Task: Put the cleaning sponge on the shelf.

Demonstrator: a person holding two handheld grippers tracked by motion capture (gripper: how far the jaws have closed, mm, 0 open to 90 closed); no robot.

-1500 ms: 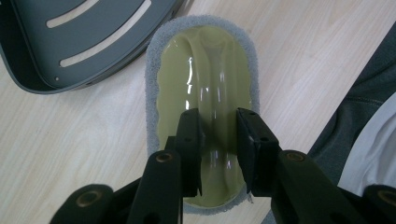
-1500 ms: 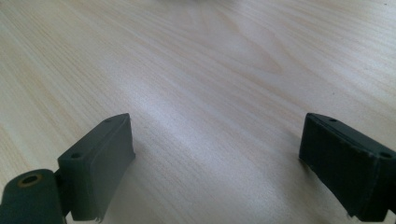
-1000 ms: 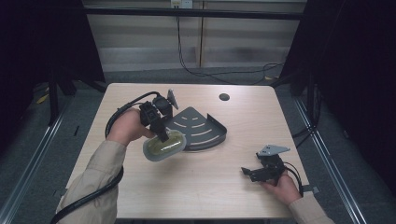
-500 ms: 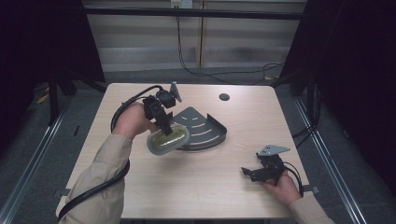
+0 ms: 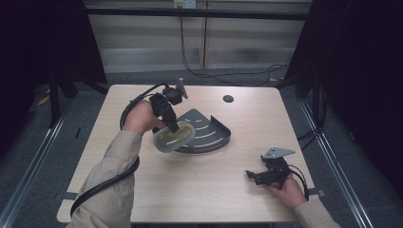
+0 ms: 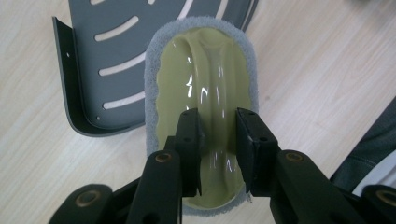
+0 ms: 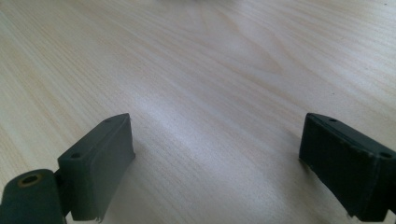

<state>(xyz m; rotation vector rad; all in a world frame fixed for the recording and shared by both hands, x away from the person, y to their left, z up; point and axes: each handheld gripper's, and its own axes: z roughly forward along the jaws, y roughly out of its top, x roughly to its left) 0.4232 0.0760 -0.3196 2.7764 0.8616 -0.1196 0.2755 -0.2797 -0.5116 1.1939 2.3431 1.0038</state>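
High view: left tongs (image 5: 172,127) clenched on raised ridge of oval yellow-green scrubber w/ grey pad (image 5: 172,137), over near-left edge of dark grey slotted corner tray (image 5: 214,135), mid light-wood counter (image 5: 199,185). Right tongs (image 5: 252,176) released, near front-right corner.

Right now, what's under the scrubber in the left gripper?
Under the scrubber: the grey slotted corner rack at its far end, bare table beside. What lies directly beneath is covered.

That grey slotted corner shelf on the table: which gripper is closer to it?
The left. The left gripper holds a scrub pad over the edge of the shelf. The right gripper rests on the table, well apart from it, jaws open.
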